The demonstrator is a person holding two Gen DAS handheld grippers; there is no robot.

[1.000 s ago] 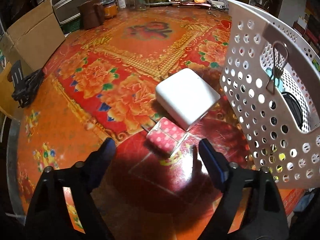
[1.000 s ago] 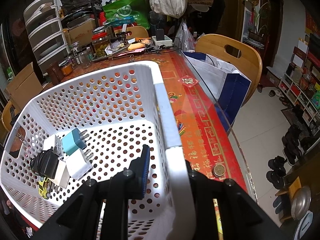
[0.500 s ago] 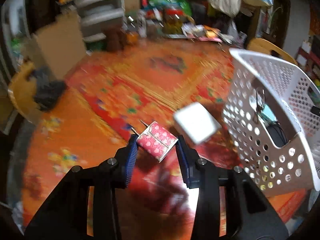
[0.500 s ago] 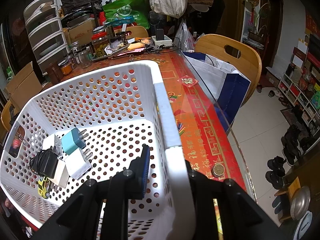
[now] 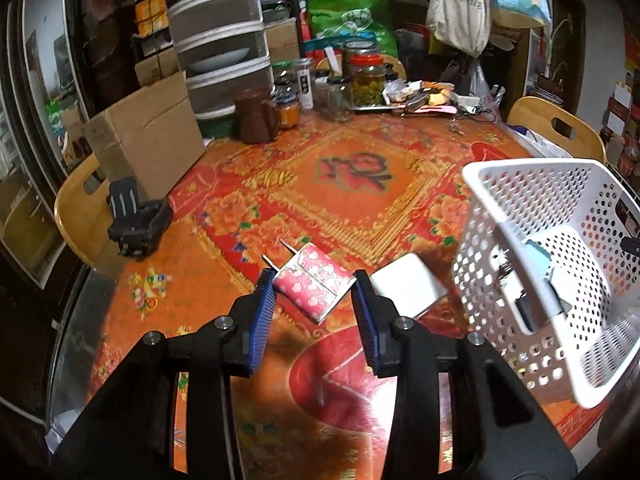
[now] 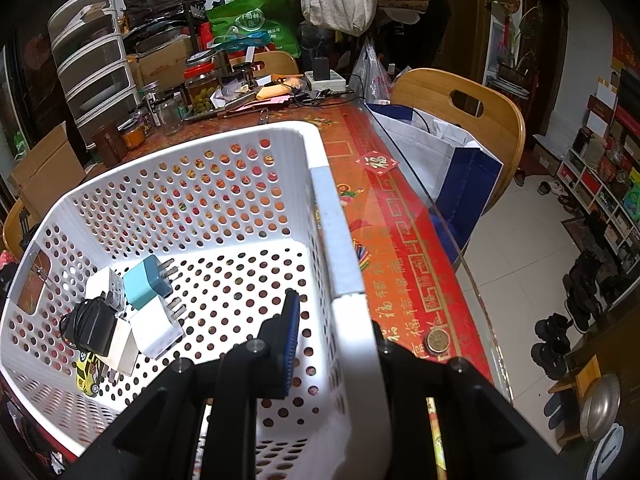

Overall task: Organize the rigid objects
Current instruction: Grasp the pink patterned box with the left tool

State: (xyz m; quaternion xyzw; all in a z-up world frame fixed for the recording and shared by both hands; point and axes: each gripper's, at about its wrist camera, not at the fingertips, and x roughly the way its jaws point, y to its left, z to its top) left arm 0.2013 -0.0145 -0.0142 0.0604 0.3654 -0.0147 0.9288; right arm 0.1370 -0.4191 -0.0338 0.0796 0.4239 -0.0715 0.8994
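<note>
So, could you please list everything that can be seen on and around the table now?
pink plug: 1, pink with white dots, held above the table
white box: 1, white, on the table beside the basket
basket: 1, white, tilted, at the table's right edge
chargers: several, teal, white and black, inside the basket
toy car: 1, yellow, inside the basket
coin: 1, gold, on the tablecloth
cardboard box: 1, brown, far left
jars: several, glass, far end
left gripper: fingers shut on the pink plug
right gripper: fingers clamp the basket's wall
</note>
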